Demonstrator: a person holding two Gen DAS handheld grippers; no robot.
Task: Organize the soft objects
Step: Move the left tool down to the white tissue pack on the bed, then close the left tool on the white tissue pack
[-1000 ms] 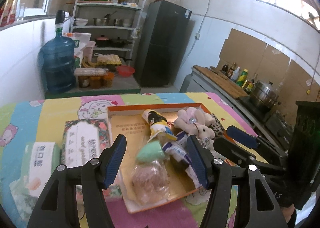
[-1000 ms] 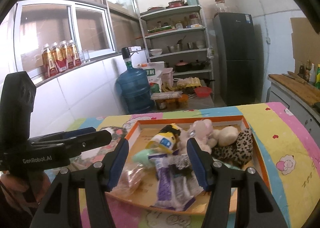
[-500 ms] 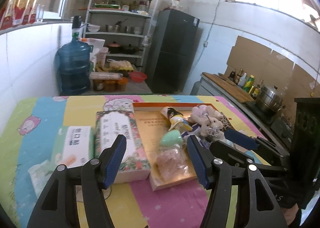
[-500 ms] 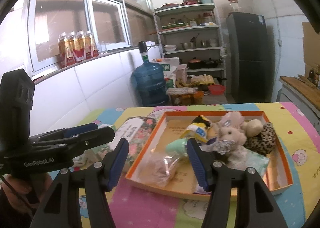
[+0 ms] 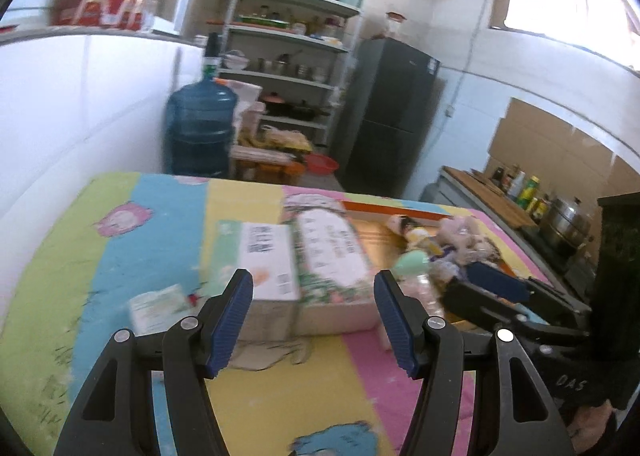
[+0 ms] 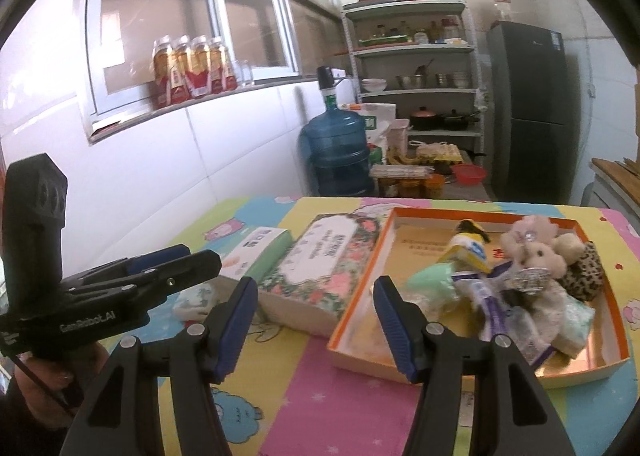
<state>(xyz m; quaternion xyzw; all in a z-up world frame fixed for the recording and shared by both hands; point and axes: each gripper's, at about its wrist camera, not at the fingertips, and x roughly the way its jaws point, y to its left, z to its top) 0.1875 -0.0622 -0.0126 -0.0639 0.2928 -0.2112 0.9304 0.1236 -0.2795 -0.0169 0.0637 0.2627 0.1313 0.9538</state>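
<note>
Pastel cartoon tablecloth (image 5: 160,223) in tiled kitchen.

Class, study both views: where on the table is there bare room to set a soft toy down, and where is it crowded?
Bare cloth lies in front of the floral box and orange tray, between the grippers. More shows at the table's far left, beyond the green pack. The tray's right half, around the plush bear, is crowded.

Around you: white tiled walls (image 6: 240,143), sliding window (image 6: 192,39), metal shelving (image 6: 416,67), dark fridge (image 6: 528,111), blue water jug (image 6: 336,151).
</note>
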